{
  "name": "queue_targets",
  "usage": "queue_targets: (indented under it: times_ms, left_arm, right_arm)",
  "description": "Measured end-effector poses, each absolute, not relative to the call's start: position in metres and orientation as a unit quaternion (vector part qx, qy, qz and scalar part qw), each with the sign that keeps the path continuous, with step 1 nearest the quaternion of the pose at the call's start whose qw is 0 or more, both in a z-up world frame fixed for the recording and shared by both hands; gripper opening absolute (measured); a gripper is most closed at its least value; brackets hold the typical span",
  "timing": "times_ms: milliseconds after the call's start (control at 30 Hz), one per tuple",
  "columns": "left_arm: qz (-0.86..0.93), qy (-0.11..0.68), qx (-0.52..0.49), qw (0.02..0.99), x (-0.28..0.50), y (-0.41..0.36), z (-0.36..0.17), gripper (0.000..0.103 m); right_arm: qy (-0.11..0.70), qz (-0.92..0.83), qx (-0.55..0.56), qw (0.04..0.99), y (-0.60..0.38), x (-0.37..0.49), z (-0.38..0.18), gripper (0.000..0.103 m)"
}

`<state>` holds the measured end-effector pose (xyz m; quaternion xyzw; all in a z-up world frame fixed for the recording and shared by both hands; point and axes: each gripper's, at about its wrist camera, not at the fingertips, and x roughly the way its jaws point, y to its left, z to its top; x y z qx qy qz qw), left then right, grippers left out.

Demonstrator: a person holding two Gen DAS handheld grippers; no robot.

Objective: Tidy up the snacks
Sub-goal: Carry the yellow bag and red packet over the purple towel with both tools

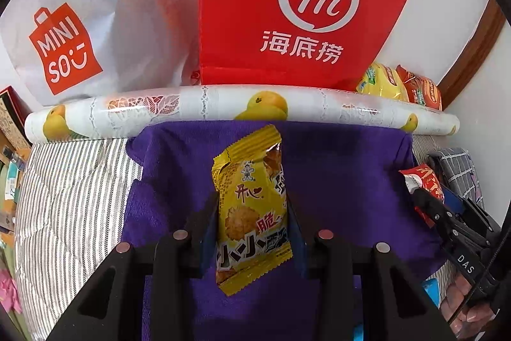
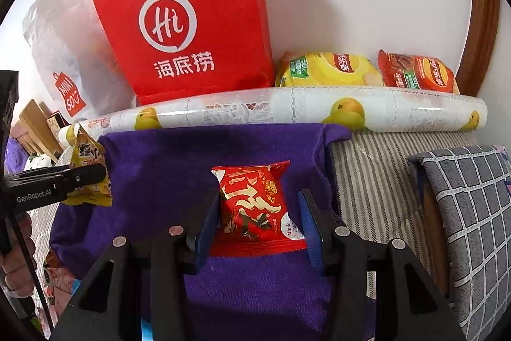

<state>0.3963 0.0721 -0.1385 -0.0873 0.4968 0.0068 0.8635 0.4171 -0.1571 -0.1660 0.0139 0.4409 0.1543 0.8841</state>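
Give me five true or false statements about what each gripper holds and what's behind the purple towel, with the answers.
1. The left gripper holds a yellow snack packet. True.
2. The right gripper is empty. False: a red snack packet sits between its fingers.
3. A red Haidilao bag stands behind the rolled fruit-print cloth. True.
4. The white Miniso bag stands to the right of the red bag. False: it is to the left.
5. Two chip bags, one yellow and one red, lie on the purple towel. False: they lie behind the roll, by the wall.
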Motion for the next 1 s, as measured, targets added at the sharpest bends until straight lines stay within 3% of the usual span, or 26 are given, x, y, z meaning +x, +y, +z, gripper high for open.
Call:
queue_targets:
  times_ms: [900, 1000]
  left_arm:
    - [0.018, 0.523, -0.095, 0.847, 0.403, 0.080, -0.153, 0.038]
    - [0.018, 0.525, -0.096, 0.846, 0.403, 0.082, -0.153, 0.038]
  right_arm:
    - [0.469, 0.169, -0.006, 0.867, -0.151, 0.422, -0.182, 0.049]
    - [0.458, 0.176, -0.004, 0.871, -0.151, 0.419, -0.176, 0.058]
